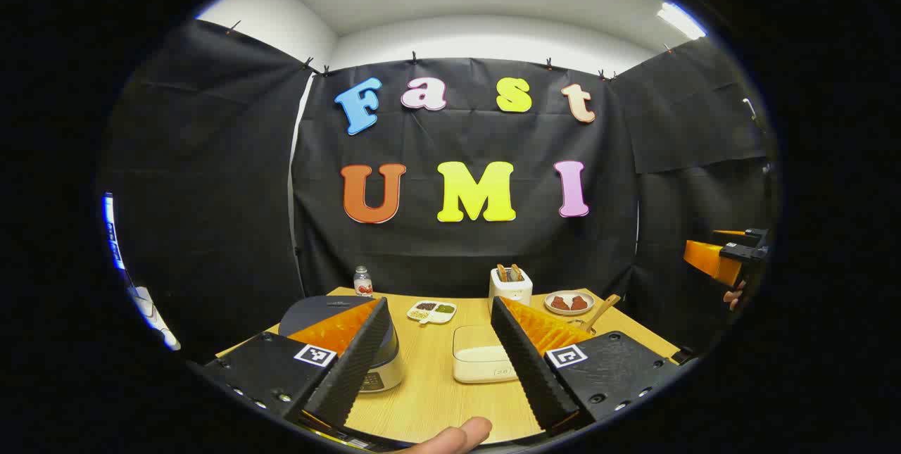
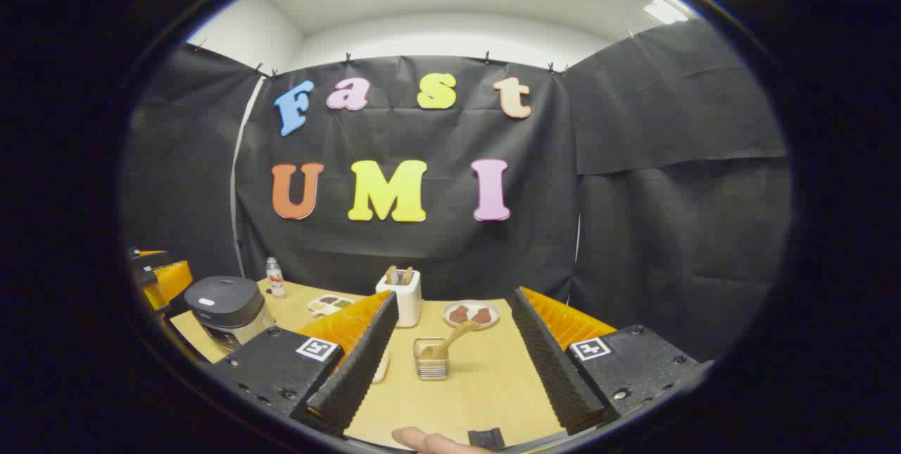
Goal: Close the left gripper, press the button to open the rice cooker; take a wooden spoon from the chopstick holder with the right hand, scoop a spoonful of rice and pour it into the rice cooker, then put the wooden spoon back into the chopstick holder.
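A wooden spoon (image 2: 450, 338) is seen leaning in the chopstick holder (image 2: 431, 359), the rice cooker (image 2: 227, 310) is lidded, and both grippers' jaws are held apart.

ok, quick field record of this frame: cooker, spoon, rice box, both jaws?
rice cooker: lid shut, table's left side
wooden spoon: standing tilted in chopstick holder
rice box: white, between cooker and holder
left gripper: jaws open, holding nothing
right gripper: jaws open, facing the holder
task stage: not begun
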`<state>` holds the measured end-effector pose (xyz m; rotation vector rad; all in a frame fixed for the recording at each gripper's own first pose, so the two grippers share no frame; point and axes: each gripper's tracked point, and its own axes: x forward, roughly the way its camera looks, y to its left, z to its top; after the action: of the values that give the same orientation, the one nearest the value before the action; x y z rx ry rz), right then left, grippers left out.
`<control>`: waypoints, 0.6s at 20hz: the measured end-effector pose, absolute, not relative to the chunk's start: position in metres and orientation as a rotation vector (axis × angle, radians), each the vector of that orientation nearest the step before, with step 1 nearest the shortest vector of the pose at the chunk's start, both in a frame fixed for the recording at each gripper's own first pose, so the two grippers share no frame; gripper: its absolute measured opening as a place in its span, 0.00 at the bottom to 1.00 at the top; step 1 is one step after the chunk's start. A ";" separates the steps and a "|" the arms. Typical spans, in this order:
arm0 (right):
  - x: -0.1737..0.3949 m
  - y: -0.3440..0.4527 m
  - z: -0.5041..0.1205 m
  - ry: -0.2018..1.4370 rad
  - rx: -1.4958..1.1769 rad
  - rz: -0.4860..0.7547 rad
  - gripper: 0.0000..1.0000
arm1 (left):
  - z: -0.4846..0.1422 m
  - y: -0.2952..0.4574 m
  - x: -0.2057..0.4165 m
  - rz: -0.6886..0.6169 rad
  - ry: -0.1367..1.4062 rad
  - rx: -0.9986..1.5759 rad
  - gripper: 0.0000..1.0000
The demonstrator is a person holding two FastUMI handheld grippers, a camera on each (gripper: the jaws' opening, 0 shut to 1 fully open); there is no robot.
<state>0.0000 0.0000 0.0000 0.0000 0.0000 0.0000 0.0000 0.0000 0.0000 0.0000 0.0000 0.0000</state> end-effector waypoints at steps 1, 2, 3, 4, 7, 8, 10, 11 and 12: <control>-0.001 -0.002 -0.001 -0.005 -0.001 -0.003 1.00 | -0.001 0.000 0.001 0.005 0.005 -0.001 0.93; -0.003 -0.002 0.001 -0.009 0.000 -0.002 1.00 | -0.001 0.003 -0.001 0.012 0.006 0.002 0.94; -0.005 -0.002 -0.001 -0.010 0.000 -0.001 1.00 | 0.000 0.004 -0.001 0.019 0.001 0.006 0.94; -0.006 -0.002 -0.002 -0.008 0.001 0.004 1.00 | 0.001 0.004 -0.002 0.021 -0.007 0.013 0.94; -0.011 -0.001 -0.001 -0.010 0.007 0.014 1.00 | -0.001 0.005 -0.006 0.028 -0.008 0.005 0.94; -0.013 -0.002 -0.001 -0.012 0.008 0.015 1.00 | -0.001 0.005 -0.007 0.028 -0.007 0.001 0.93; -0.015 -0.002 0.000 -0.017 0.010 0.017 1.00 | 0.001 0.004 -0.010 0.023 -0.014 0.000 0.94; -0.015 -0.003 -0.001 -0.017 0.011 0.016 1.00 | 0.000 0.005 -0.010 0.023 -0.014 0.000 0.94; -0.016 -0.004 -0.001 -0.017 0.014 0.017 1.00 | 0.001 0.006 -0.011 0.026 -0.014 0.000 0.93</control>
<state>-0.0159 -0.0038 -0.0014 0.0137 -0.0170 0.0169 -0.0109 0.0061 0.0006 0.0001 -0.0143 0.0256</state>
